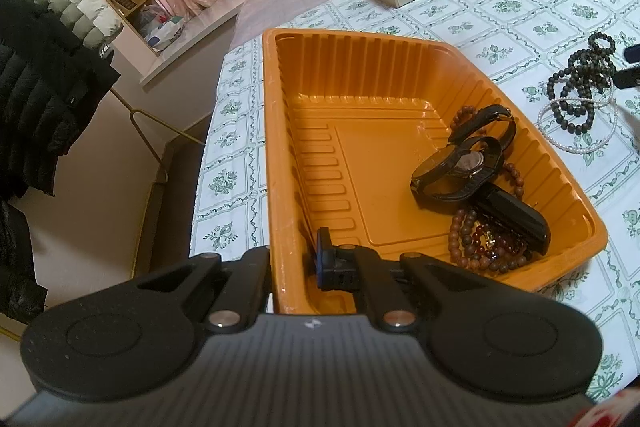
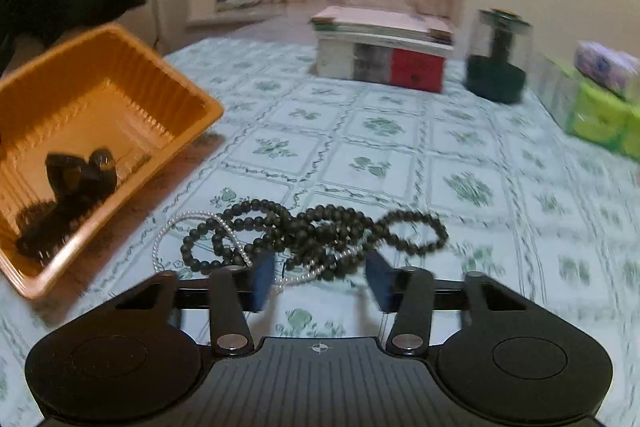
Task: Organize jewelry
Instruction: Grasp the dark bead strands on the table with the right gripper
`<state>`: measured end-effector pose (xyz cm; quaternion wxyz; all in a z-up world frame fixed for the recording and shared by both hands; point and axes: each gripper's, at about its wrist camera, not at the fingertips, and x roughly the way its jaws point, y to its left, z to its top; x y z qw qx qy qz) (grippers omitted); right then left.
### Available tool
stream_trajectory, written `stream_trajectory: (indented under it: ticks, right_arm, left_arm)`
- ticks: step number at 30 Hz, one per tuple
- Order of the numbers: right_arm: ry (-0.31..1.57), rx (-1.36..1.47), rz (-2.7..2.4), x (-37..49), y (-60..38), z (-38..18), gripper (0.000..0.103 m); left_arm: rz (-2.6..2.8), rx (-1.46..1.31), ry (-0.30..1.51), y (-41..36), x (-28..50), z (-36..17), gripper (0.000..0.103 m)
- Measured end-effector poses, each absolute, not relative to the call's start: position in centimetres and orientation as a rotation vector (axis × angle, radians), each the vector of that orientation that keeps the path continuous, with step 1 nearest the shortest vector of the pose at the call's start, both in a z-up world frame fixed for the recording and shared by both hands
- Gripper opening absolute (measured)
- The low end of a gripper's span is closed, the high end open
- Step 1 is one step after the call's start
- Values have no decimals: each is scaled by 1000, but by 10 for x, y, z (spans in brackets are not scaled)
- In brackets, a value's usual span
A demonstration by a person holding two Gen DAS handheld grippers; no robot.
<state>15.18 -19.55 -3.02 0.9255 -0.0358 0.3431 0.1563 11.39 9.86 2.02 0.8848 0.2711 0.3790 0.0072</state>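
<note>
Left gripper [image 1: 298, 263] clamps tray [image 1: 280, 147] wall; right gripper [image 2: 320, 277], fingers parted, straddles black beads [image 2: 304, 231] and pearls [image 2: 172, 227] on tablecloth [image 2: 400, 147].

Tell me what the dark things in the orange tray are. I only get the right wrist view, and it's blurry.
Observer: Black watches; the left wrist view shows them sharply in the tray.
Operator: Anything else in there?
Observer: Brown bead bracelets and a black case beside the watches.
Operator: Is anything holding the tray?
Observer: Yes. The left gripper is shut on its near wall, with one of its fingers inside.
</note>
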Motion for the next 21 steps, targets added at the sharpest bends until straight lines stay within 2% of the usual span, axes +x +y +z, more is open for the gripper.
stream_trajectory:
  ticks: [7, 9, 10, 11, 16, 21]
  right_arm:
    - [716, -278, 394, 170, -172, -41, 32]
    - [726, -329, 400, 173, -167, -46, 23]
    - [724, -345, 398, 174, -165, -46, 11]
    - [717, -358, 391, 173, -165, -45, 7]
    - [670, -326, 363, 164, -177, -25, 7]
    - [586, -328, 333, 155, -192, 18, 7]
  left_arm:
    - [17, 563, 793, 99, 115, 19, 5]
    - [17, 564, 793, 99, 115, 19, 5]
    - [18, 565, 793, 99, 115, 19, 5]
    - [18, 566, 792, 99, 115, 18, 5]
    - [17, 563, 792, 99, 115, 18, 5]
    - [18, 558, 791, 99, 114, 17, 5]
